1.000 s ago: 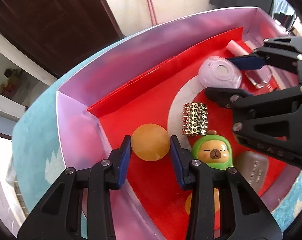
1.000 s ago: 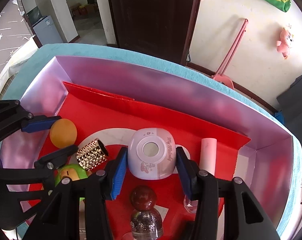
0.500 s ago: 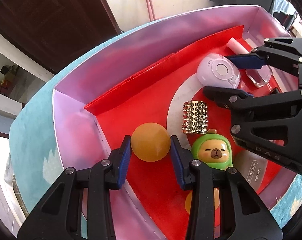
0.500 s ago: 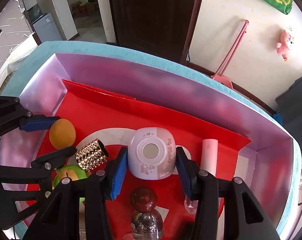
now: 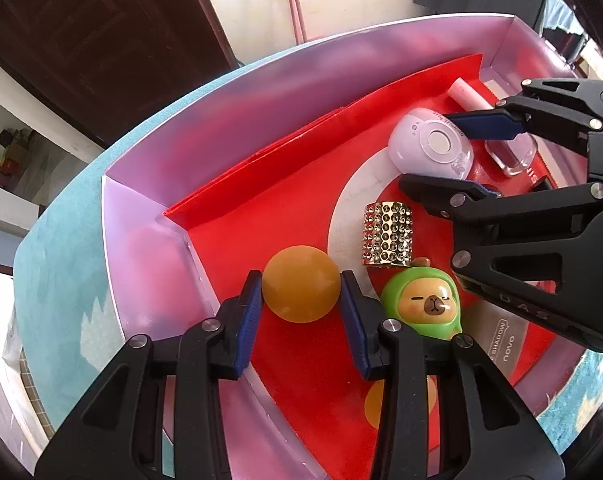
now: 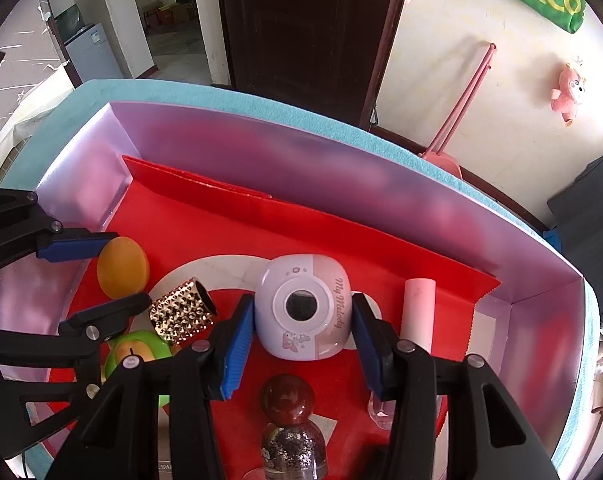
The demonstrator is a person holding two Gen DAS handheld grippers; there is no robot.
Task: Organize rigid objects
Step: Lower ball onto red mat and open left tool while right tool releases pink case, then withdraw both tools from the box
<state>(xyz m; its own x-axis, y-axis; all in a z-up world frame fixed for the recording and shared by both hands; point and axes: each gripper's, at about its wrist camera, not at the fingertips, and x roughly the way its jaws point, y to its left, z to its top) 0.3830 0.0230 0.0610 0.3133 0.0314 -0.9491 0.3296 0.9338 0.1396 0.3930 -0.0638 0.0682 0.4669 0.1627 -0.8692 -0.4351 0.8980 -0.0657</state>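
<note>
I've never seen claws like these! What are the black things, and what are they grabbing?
They are two hand-held grippers, each with a small camera looking along its fingers, so you get one picture per gripper. The left gripper is closed on an orange ball. The right gripper has its blue pads on both sides of a small white and pink toy camera. Everything sits in a box with a red floor, along with a gold studded cylinder, a green capybara figure and a pink tube.

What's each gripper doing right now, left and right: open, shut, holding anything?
Left gripper: shut on the orange ball, pads against both sides.
Right gripper: shut on the pink-and-white toy camera, pads on its flanks.
</note>
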